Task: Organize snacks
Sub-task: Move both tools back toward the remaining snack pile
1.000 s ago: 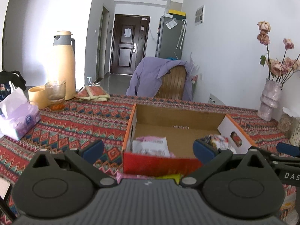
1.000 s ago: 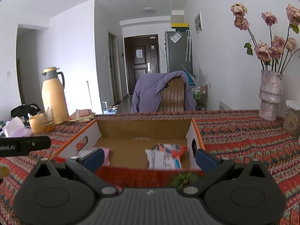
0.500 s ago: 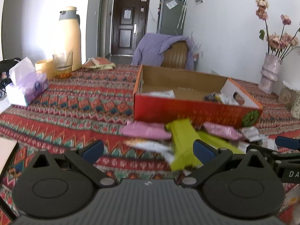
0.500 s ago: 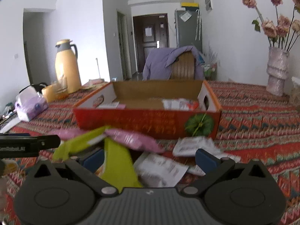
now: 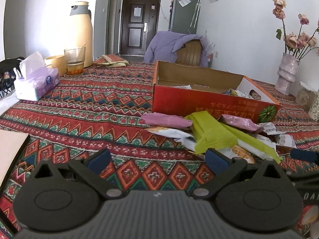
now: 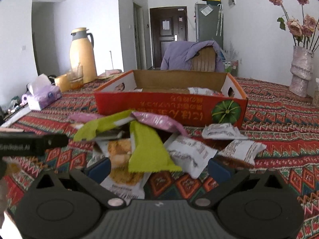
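Note:
A red cardboard box (image 5: pixel 209 103) (image 6: pixel 171 107) with a pumpkin picture stands on the patterned tablecloth, with a few snack packets inside. In front of it lies a pile of snack packets: green packets (image 5: pixel 213 135) (image 6: pixel 147 149), pink packets (image 5: pixel 165 119) (image 6: pixel 157 121) and white packets (image 6: pixel 191 155). My left gripper (image 5: pixel 157 159) is open and empty, low over the cloth, left of the pile. My right gripper (image 6: pixel 159 167) is open, low over the near edge of the pile, with a green and a white packet between its fingers.
A yellow thermos (image 5: pixel 81 33), a glass (image 5: pixel 74 60) and a tissue pack (image 5: pixel 36 83) stand at the left. A vase of dried roses (image 6: pixel 301 73) stands at the right. A chair with a purple jacket (image 5: pixel 179 45) is behind the table.
Both grippers have pulled back from over the box and dropped low toward the table. The snack pile in front of the box has come into view. Both stay open.

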{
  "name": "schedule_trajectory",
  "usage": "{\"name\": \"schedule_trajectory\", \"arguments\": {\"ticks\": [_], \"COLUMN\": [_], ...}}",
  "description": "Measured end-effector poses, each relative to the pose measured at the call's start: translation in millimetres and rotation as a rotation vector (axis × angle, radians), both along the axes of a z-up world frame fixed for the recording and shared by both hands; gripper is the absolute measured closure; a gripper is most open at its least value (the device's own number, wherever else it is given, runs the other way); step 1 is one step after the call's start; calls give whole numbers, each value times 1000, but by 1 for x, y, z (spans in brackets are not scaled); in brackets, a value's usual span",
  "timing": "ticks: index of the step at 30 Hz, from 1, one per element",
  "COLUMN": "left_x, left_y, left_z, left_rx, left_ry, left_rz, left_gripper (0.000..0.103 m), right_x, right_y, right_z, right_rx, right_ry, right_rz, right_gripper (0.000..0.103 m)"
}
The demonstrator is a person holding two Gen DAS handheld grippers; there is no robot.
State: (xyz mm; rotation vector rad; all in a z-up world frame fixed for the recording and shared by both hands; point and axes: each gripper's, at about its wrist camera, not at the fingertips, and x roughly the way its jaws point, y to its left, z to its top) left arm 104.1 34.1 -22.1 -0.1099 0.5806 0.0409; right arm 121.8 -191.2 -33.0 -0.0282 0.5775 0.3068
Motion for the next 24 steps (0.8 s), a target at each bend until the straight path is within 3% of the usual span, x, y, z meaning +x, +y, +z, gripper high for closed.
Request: {"name": "schedule_trajectory", "arguments": {"ticks": [6, 14, 20, 22, 24], "left_x": [-3, -4, -1, -1, 0], "left_y": [4, 8, 7, 7, 9], "left_z": [-2, -4, -5, -5, -6], "left_rx": [-2, -14, -16, -16, -19], "left_ry": [9, 21, 29, 30, 33], "left_rz": [-3, -1, -10, -12, -9], "left_gripper": [0, 0, 0, 0, 0], "right_x": [4, 11, 38, 47, 55], "right_y": [8, 10, 19, 22, 25], "right_z": [-5, 16, 16, 12, 6], "right_rx": [-12, 5, -12, -6, -5], "right_ry": [12, -74, -37, -7, 27], "right_rz": [-12, -7, -2, 4, 8], "right_gripper": [0, 2, 24, 36, 38]}}
